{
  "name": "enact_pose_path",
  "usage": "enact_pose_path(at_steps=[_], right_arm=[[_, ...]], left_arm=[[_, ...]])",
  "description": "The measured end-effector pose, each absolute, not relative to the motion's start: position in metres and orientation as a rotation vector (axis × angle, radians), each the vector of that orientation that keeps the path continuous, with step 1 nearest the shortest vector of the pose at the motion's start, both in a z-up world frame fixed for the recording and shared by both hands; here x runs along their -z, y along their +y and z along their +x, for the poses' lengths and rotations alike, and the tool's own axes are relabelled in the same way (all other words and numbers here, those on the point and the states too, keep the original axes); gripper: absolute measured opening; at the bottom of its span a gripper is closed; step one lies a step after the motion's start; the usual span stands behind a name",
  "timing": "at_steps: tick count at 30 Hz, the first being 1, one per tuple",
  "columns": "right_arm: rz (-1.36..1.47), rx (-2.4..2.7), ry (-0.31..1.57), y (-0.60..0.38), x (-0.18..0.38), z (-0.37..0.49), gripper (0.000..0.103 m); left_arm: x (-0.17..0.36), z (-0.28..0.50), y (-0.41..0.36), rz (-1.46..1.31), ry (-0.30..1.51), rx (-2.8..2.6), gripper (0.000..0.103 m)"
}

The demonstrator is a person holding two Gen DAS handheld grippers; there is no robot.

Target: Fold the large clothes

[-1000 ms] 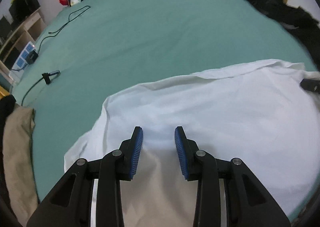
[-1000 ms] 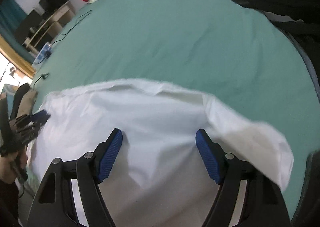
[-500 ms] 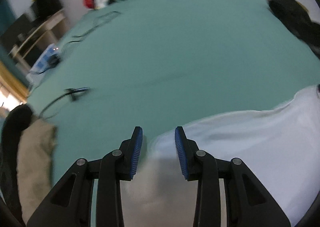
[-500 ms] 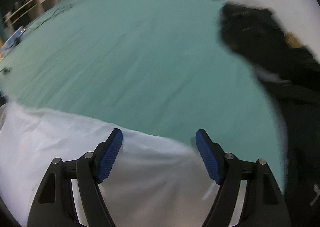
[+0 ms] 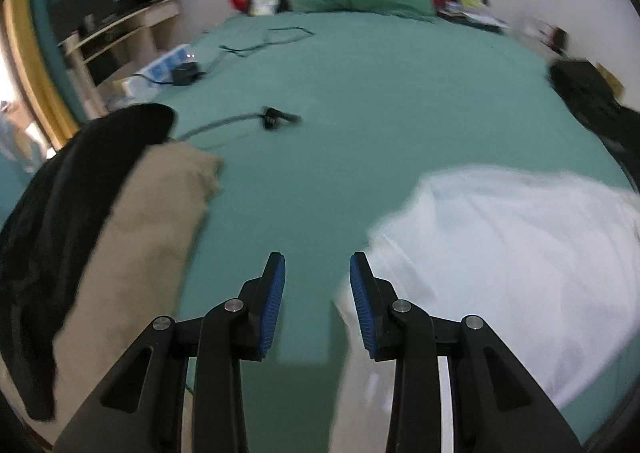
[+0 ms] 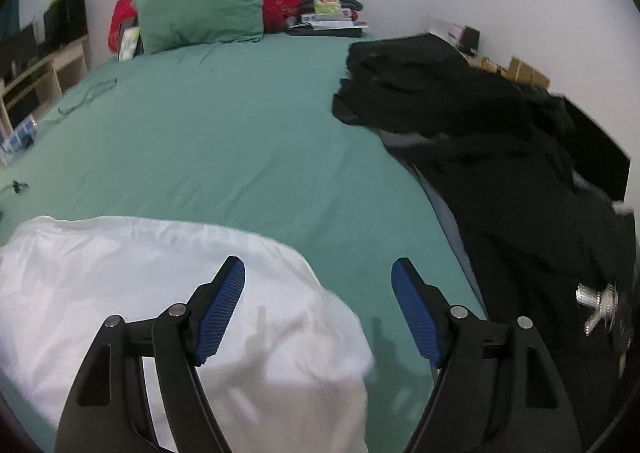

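Observation:
A large white garment (image 5: 500,253) lies spread on the green bed (image 5: 360,93), at the near edge. In the right wrist view it (image 6: 140,273) fills the lower left. My left gripper (image 5: 317,279) is open and empty, hovering over bare sheet just left of the garment's left edge. My right gripper (image 6: 318,293) is wide open and empty, above the garment's right end; its left finger is over the cloth, its right finger over the sheet.
A folded beige garment (image 5: 140,253) with a black one (image 5: 60,213) on it lies at the left. Black clothes (image 6: 500,153) are piled at the right edge. Cables and a charger (image 5: 276,119) lie on the sheet. Pillows (image 6: 200,13) are at the headboard.
Both grippers have lifted and pulled away from over the white garment, the left swinging left, the right swinging right. Jaw openings are unchanged. The garment stays on the bed.

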State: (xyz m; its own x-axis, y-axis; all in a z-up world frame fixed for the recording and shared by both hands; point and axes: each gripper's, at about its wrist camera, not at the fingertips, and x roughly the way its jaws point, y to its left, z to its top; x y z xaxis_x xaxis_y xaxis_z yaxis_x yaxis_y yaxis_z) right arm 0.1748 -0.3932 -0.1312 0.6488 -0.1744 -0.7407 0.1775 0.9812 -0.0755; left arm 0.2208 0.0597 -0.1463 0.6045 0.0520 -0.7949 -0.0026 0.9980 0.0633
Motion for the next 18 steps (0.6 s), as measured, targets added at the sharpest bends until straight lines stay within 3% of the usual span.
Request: enact_pose_path(at_steps=[5,10,18], right_arm=[[0.022,0.259,0.911,-0.415,0.144,0.137,0.076],[0.216,0.207,0.984,-0.436,0.156,0.125,0.076],[0.254,0.214,1.038,-0.439,0.188,0.161,0.076]], left_arm=[[0.166,0.206,0.029,0.119,0.986,0.084,0.036],[0.186,0.232,0.031,0.132,1.010,0.011,0.036],[0.196,0.274,0.066,-0.069,1.019,-0.077,0.036]])
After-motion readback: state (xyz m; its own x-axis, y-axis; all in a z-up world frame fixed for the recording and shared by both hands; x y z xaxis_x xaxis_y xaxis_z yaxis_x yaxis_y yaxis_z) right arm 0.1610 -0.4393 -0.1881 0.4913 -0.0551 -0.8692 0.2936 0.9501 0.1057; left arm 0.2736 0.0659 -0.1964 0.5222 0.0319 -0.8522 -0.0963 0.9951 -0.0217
